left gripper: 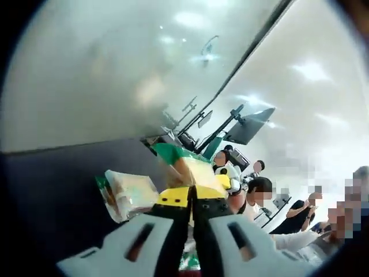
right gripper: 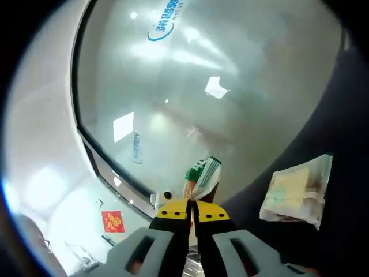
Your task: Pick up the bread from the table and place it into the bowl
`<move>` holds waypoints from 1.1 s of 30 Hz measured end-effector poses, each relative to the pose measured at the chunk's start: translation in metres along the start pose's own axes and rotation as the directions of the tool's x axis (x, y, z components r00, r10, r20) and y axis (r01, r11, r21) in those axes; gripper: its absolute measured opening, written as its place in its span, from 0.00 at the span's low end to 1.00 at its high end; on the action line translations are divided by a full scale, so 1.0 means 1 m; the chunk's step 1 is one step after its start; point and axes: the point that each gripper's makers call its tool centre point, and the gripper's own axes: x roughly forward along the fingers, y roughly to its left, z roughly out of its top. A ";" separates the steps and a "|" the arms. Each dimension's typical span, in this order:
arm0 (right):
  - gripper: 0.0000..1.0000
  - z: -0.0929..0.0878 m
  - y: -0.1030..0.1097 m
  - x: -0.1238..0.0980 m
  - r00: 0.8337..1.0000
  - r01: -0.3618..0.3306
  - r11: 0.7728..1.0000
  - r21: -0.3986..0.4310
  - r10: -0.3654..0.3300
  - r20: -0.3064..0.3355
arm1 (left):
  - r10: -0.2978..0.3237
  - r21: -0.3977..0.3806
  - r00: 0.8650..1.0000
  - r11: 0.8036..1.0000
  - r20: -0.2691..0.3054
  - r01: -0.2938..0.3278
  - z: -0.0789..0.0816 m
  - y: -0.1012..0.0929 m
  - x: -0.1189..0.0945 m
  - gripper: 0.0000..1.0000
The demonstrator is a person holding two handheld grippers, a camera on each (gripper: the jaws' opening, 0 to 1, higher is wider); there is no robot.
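My left gripper [left gripper: 192,199] has its yellow-tipped jaws shut on a clear bread packet with a green top [left gripper: 187,164], held up off the dark table [left gripper: 52,196]. A second wrapped bread packet [left gripper: 125,193] lies on that table just left of the jaws. In the right gripper view, my right gripper [right gripper: 192,212] is shut on the green-and-white end of a bread packet [right gripper: 203,175]. Another wrapped bread packet [right gripper: 295,193] lies flat on the dark table [right gripper: 340,144] to the right of it.
A frosted glass wall [left gripper: 115,69] stands behind the table. A monitor on an arm [left gripper: 248,127] and several seated people [left gripper: 259,193] are at the far right. The glass [right gripper: 230,86] carries a blue logo [right gripper: 167,24], and a red sign [right gripper: 113,221] hangs on the wall beyond.
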 end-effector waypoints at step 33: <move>0.36 -0.151 0.031 -0.051 0.942 0.095 0.972 -0.214 -0.158 -0.297 | 0.303 0.086 0.953 0.949 0.016 -0.303 -0.125 -0.045 -0.125 0.42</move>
